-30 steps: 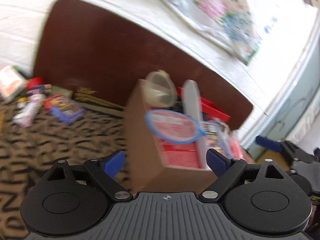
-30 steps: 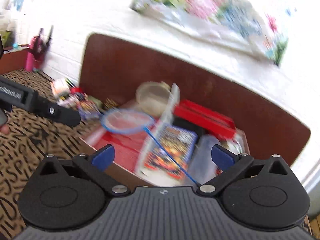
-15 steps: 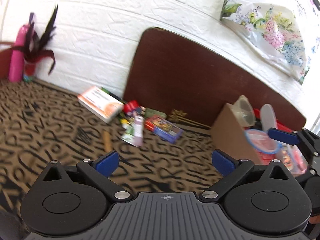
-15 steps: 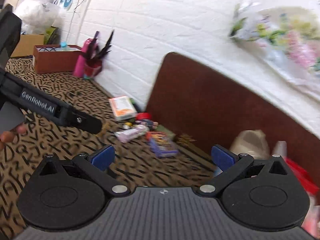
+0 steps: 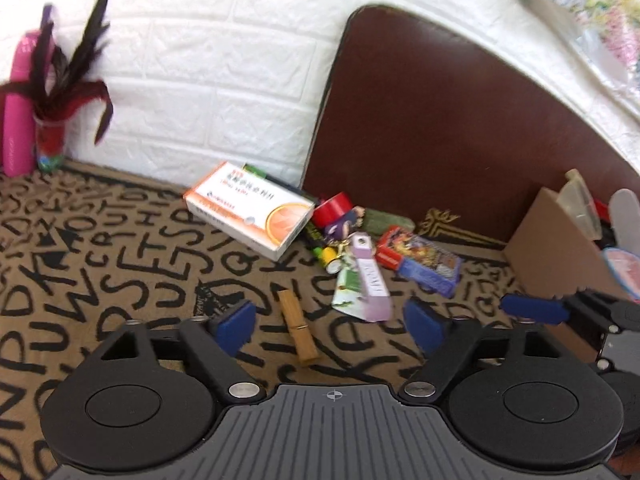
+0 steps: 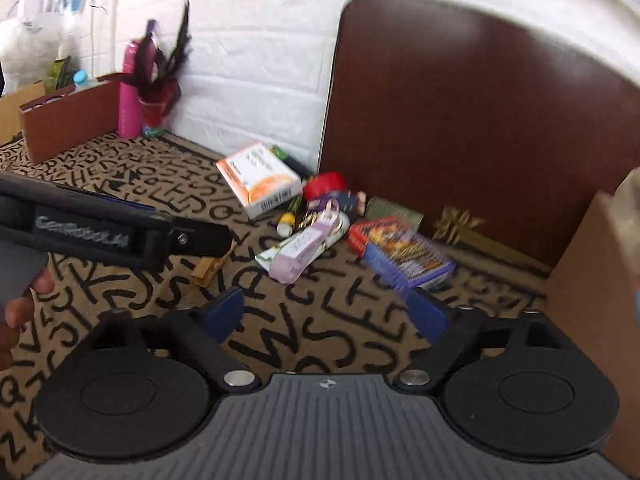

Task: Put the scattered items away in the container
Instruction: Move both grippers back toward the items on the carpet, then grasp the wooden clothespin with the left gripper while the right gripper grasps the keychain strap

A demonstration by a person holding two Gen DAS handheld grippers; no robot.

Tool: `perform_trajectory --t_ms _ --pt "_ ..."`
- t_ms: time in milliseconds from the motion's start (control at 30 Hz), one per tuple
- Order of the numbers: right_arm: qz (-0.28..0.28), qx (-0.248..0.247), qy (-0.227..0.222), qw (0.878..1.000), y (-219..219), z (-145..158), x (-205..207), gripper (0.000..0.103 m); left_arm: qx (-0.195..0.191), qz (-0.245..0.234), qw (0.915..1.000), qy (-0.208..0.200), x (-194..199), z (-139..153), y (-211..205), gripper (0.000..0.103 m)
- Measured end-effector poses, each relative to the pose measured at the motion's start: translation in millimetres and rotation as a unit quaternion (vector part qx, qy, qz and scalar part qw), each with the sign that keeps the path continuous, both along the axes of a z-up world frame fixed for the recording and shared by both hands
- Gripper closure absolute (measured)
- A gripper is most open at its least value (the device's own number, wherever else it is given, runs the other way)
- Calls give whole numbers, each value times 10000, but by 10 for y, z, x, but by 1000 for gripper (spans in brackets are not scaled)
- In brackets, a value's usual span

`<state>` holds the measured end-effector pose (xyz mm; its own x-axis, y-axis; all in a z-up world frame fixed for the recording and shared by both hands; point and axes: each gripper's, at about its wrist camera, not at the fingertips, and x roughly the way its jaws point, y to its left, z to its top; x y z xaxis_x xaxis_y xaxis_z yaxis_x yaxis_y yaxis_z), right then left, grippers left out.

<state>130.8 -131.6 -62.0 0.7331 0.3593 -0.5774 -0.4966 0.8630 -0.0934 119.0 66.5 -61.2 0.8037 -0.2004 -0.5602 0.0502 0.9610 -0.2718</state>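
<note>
Left wrist view: pile of scattered items on a cloth printed with black letters, seen past the left gripper (image 5: 330,326)
Left gripper: blue-padded fingers spread wide, nothing between them — it hovers above the cloth
Pink bottle (image 5: 18,108): tall smooth cylinder at the far left against the white brick-textured wall (image 5: 208,60)
Feathers (image 5: 68,76): dark red and black, standing in a small jar just beside the bottle
Medicine box (image 5: 250,210): white and orange cardboard, flat on the cloth; its print is too small to read
Wooden clothespin (image 5: 298,330): pale wood, lying between the left gripper's fingers in the view, on the cloth
Red tape roll (image 5: 332,210): glossy, behind the pile near the dark brown board (image 5: 460,132)
Purple carton (image 5: 370,280): long, slim, lying on a white and green packet
Blue card box (image 5: 420,256): red end, busy colourful print, unreadable
Cardboard box (image 5: 560,248): plain brown container at the right, already holding a clear plastic tub and other items
Right wrist view: same pile from further right, slightly blurred
Right gripper (image 6: 326,316): fingers wide apart, empty, above the cloth — well short of the pile
Writing: "GenRobot.AI" in pale letters on the side of the left gripper's black body, at the left of this view
</note>
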Motion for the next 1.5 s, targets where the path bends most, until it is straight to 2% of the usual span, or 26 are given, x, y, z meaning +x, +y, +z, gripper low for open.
perform_trajectory --t_ms 33,67,167,300,367,400,467,567,733,900,1100,1267,1333,1367,1400,1500 --pt "6 12 61 10000 33 -50 32 24 -57 8 10000 54 42 -48 21 23" --pt "11 31 108 9999 67 -92 59 30 -115 23 9999 109 85 -97 45 30" --pt "-25 84 163 9998 174 -185 139 38 -247 106 9993 261 177 -225 107 47" --pt "-43 225 144 9996 293 -248 251 42 -248 103 9994 199 215 -327 141 52" --pt "-114 214 41 9997 336 -279 302 58 -203 140 9996 167 231 -337 154 62" --pt "-159 223 35 9996 346 -296 332 62 -207 208 9994 174 243 -342 168 78" --pt "-169 387 136 9990 326 -314 386 81 -276 329 9989 182 258 -361 205 88" --pt "-168 448 148 9987 270 -295 353 83 -384 389 9983 179 227 -375 225 94" --pt "-80 510 127 9986 65 -178 121 84 -474 169 9981 359 41 -338 117 95" --pt "-55 781 226 9967 -319 -43 -305 84 -604 -127 9965 562 -392 -352 -72 95" --pt "284 452 299 9981 -764 37 -1053 84 -744 -577 9930 711 -1018 -372 -370 95" --pt "480 268 671 9962 -1171 54 -1677 84 -724 -659 9925 725 -1479 -384 -556 94" --pt "566 154 887 9943 -1282 21 -1866 84 -569 -731 9931 714 -1637 -371 -644 94" --pt "671 91 1043 9922 -1311 -7 -1931 84 -481 -770 9933 720 -1705 -362 -688 91" --pt "771 22 1132 9906 -1319 -33 -1984 84 -429 -816 9930 741 -1752 -354 -720 77" --pt "821 6 973 9919 -1255 -9 -2033 79 -277 -847 9931 762 -1822 -308 -818 63"
